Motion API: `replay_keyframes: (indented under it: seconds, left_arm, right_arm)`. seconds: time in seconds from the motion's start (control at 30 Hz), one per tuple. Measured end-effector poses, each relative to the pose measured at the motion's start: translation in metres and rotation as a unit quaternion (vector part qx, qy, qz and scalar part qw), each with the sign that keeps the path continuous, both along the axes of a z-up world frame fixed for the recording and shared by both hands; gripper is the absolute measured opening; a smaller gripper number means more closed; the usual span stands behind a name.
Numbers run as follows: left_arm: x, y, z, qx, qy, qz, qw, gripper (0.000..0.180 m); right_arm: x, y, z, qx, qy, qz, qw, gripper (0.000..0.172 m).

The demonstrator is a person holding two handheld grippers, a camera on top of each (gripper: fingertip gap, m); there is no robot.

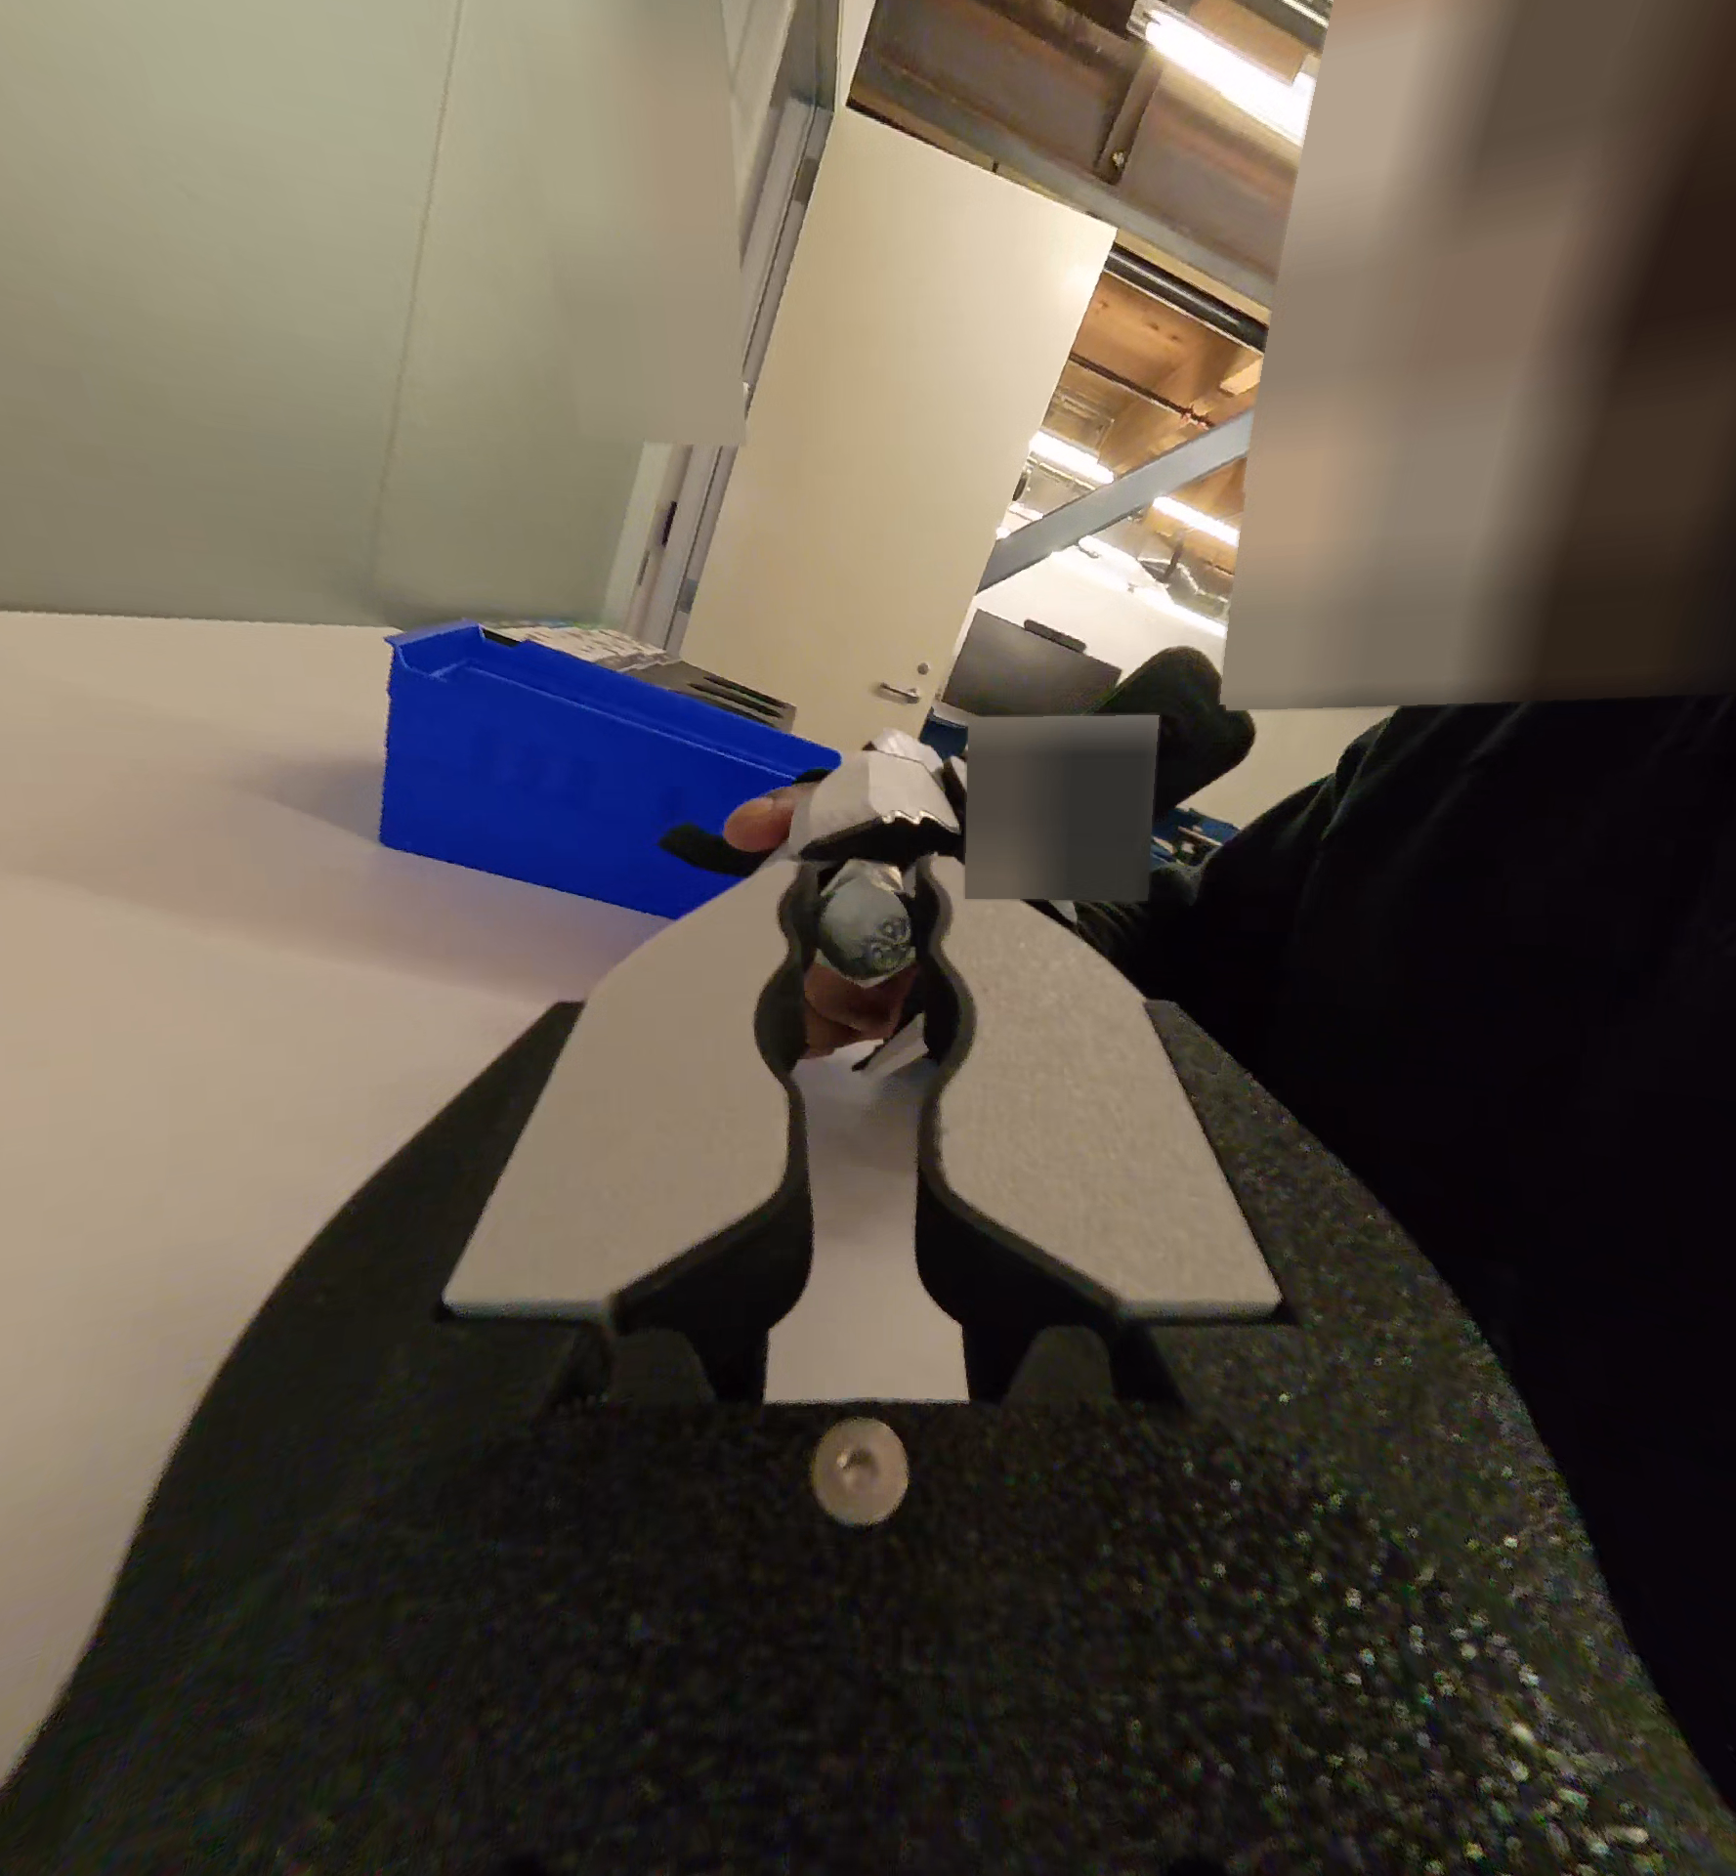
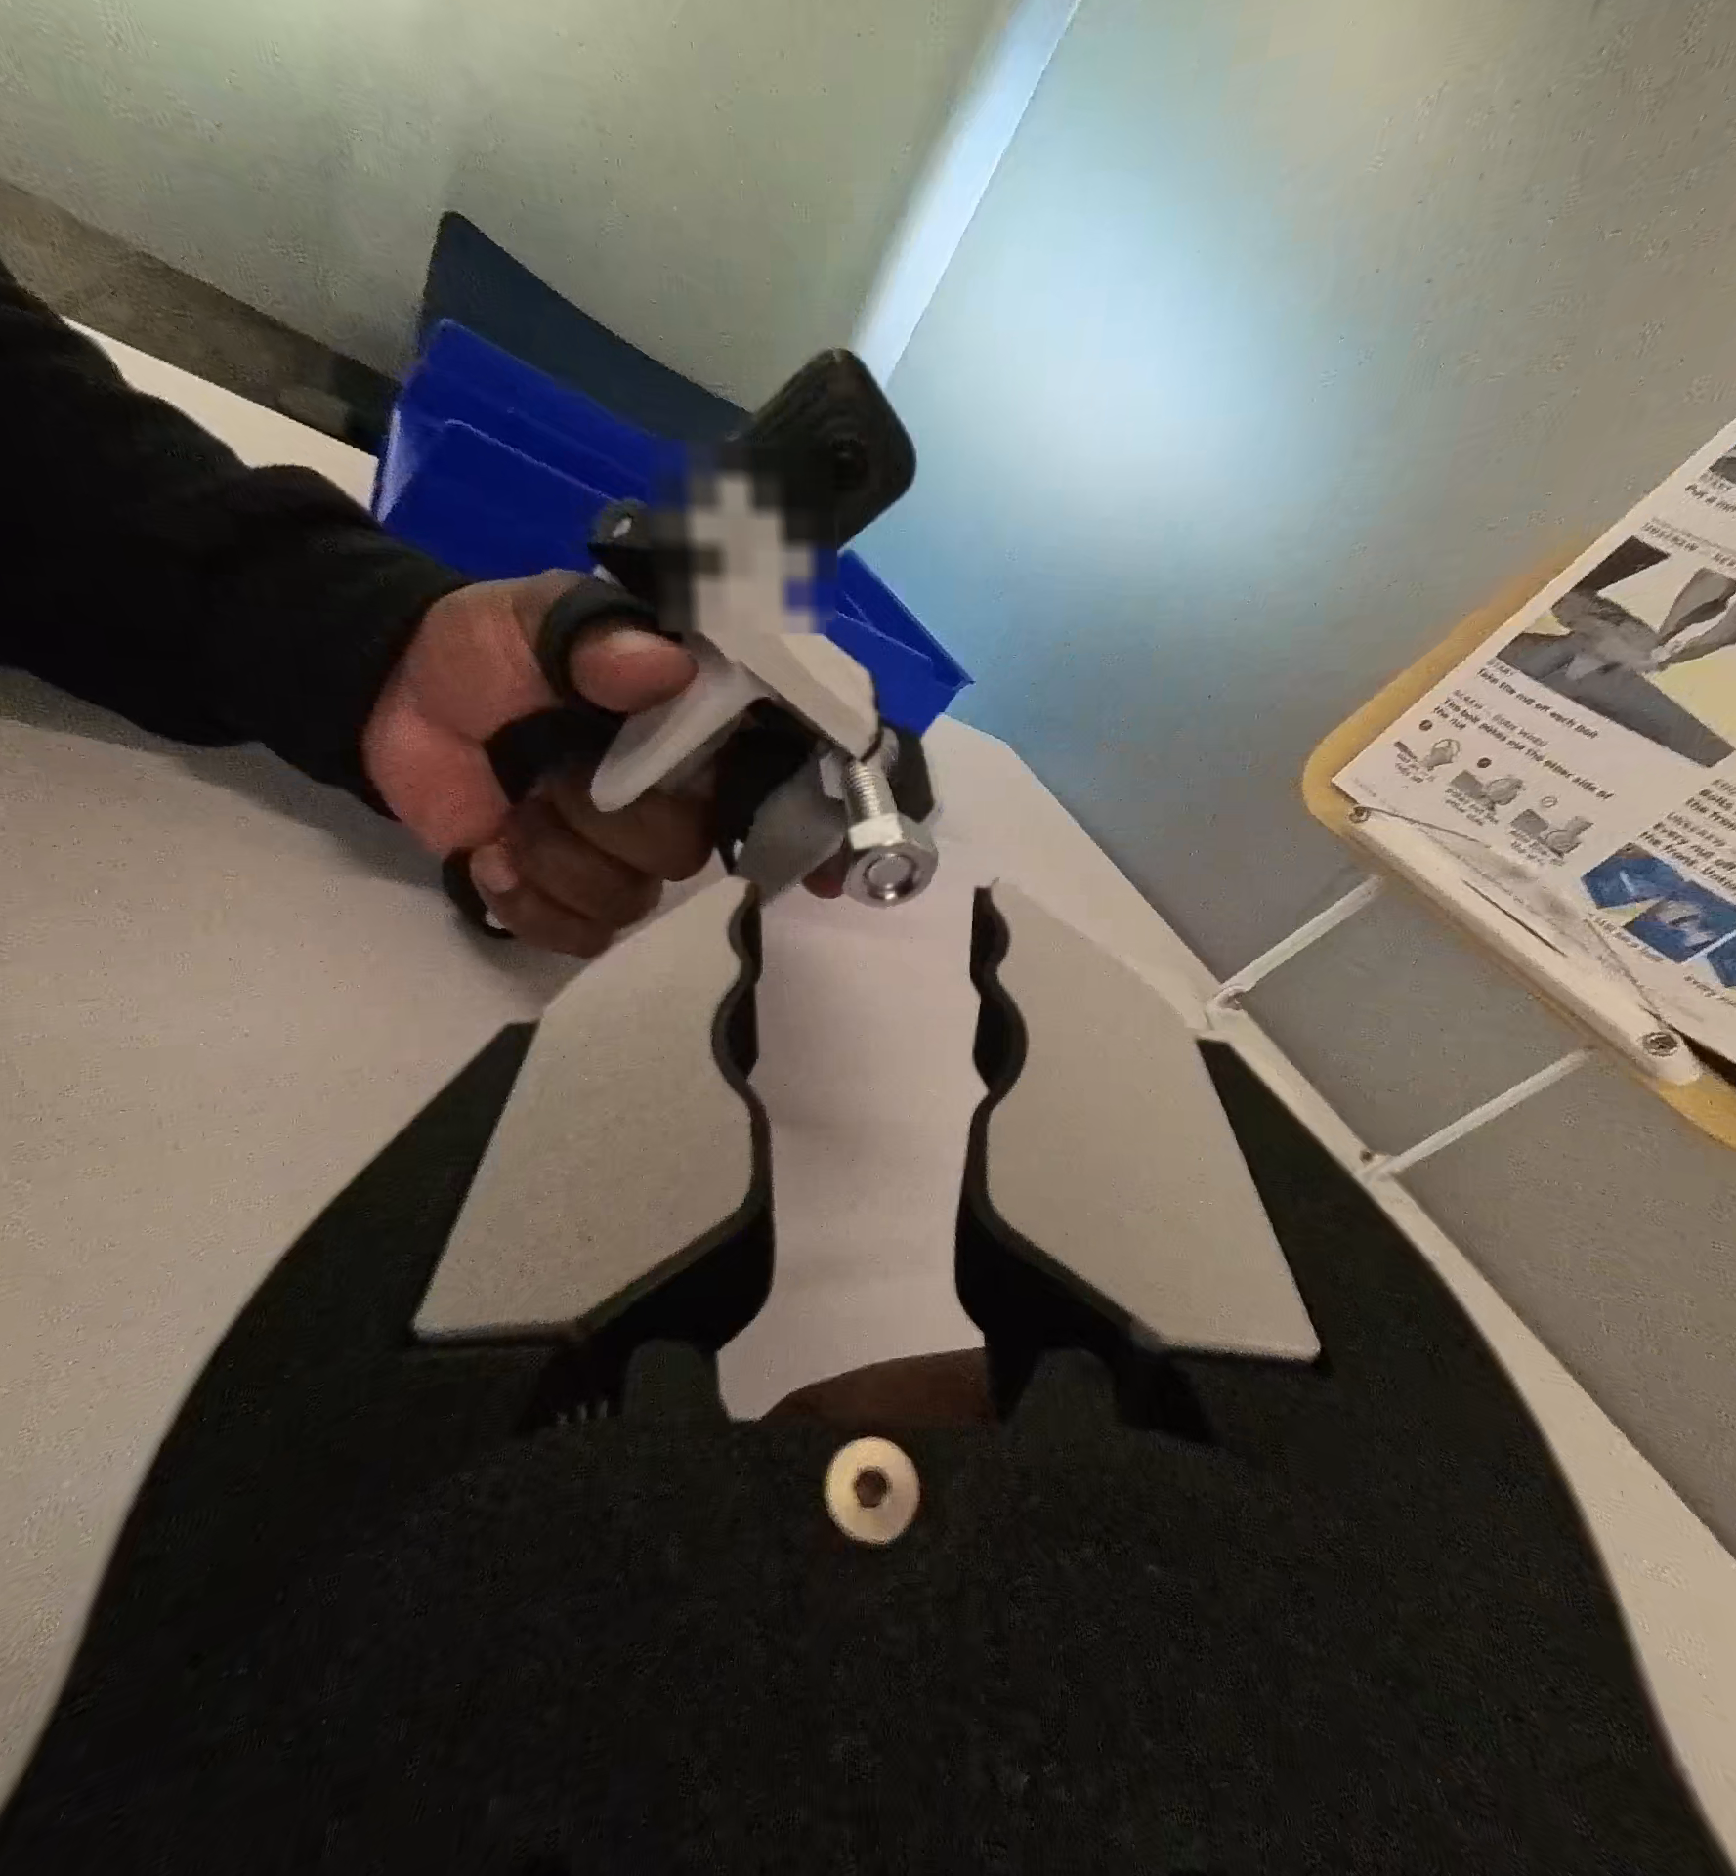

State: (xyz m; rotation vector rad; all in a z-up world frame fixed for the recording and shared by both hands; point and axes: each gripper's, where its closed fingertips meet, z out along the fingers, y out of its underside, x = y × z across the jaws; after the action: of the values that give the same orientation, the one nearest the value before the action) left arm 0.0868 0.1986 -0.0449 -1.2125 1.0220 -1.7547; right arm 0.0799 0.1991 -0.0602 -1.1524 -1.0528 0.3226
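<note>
Bolt (image 2: 869, 827) clamped in left hand-held gripper (image 1: 861, 903), its head hidden; right hand-held gripper (image 2: 869, 903) gapes bare.

The bolt (image 2: 869, 827) head is buried between the left gripper (image 2: 843, 782) fingers. Printed sheet (image 2: 1645, 772) runs off the right edge. The blue bin (image 1: 579, 772) contents are too small to tell, maybe boxes.

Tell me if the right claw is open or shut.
Open: the right claw has its fingers wide apart, bare table between them.
</note>
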Motion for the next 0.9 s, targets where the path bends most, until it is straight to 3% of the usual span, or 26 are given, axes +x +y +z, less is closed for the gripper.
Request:
replay_keyframes:
  seconds: [0.17, 0.27, 0.3, 0.33, 0.4, 0.43, 0.47, 0.5, 0.53, 0.63, 0.7, 0.77, 0.9]
  left_arm:
    - [0.006, -0.009, -0.008, 0.012, 0.028, -0.02, 0.999, 0.017]
    - [0.006, -0.01, -0.01, 0.031, 0.032, -0.015, 0.999, 0.017]
    - [0.006, -0.009, -0.01, 0.041, 0.031, -0.01, 0.999, 0.017]
    - [0.005, -0.01, -0.009, 0.054, 0.028, -0.009, 0.998, 0.017]
    - [0.005, -0.014, -0.01, 0.09, 0.03, -0.006, 0.995, 0.017]
    - [0.006, -0.014, -0.011, 0.104, 0.036, 0.003, 0.994, 0.017]
    - [0.007, -0.012, -0.013, 0.109, 0.044, 0.011, 0.993, 0.017]
    - [0.008, -0.011, -0.013, 0.106, 0.046, 0.016, 0.993, 0.017]
    - [0.007, -0.01, -0.011, 0.095, 0.038, 0.017, 0.995, 0.017]
    - [0.002, -0.002, 0.003, 0.035, -0.008, 0.023, 0.999, 0.017]
    - [-0.001, 0.005, 0.008, -0.008, -0.031, 0.029, 0.999, 0.017]
    - [-0.002, 0.008, 0.009, -0.042, -0.045, 0.026, 0.998, 0.017]
    - [0.001, 0.004, 0.013, -0.08, -0.068, 0.015, 0.994, 0.017]
  right_arm:
    - [-0.002, -0.005, 0.001, 0.01, 0.0, 0.011, 1.0, 0.018]
    - [-0.004, -0.004, -0.005, -0.123, 0.032, 0.057, 0.99, 0.018]
    - [-0.006, -0.004, -0.008, -0.216, 0.064, 0.084, 0.971, 0.017]
    - [-0.008, -0.005, -0.01, -0.326, 0.102, 0.12, 0.932, 0.017]
    - [-0.008, -0.006, -0.01, -0.499, 0.181, 0.182, 0.827, 0.018]
    - [-0.004, -0.003, -0.004, -0.528, 0.227, 0.205, 0.792, 0.018]
    - [0.001, 0.001, 0.004, -0.526, 0.263, 0.222, 0.778, 0.018]
    - [0.006, 0.006, 0.009, -0.504, 0.281, 0.221, 0.786, 0.022]
    - [0.011, 0.01, 0.011, -0.468, 0.281, 0.206, 0.812, 0.026]
    - [0.018, 0.015, 0.011, -0.302, 0.203, 0.124, 0.923, 0.032]
    - [0.019, 0.017, 0.01, -0.169, 0.139, 0.053, 0.974, 0.034]
    - [0.015, 0.014, 0.008, -0.072, 0.076, 0.005, 0.994, 0.034]
    - [0.003, 0.004, 0.004, 0.041, 0.001, -0.037, 0.998, 0.037]
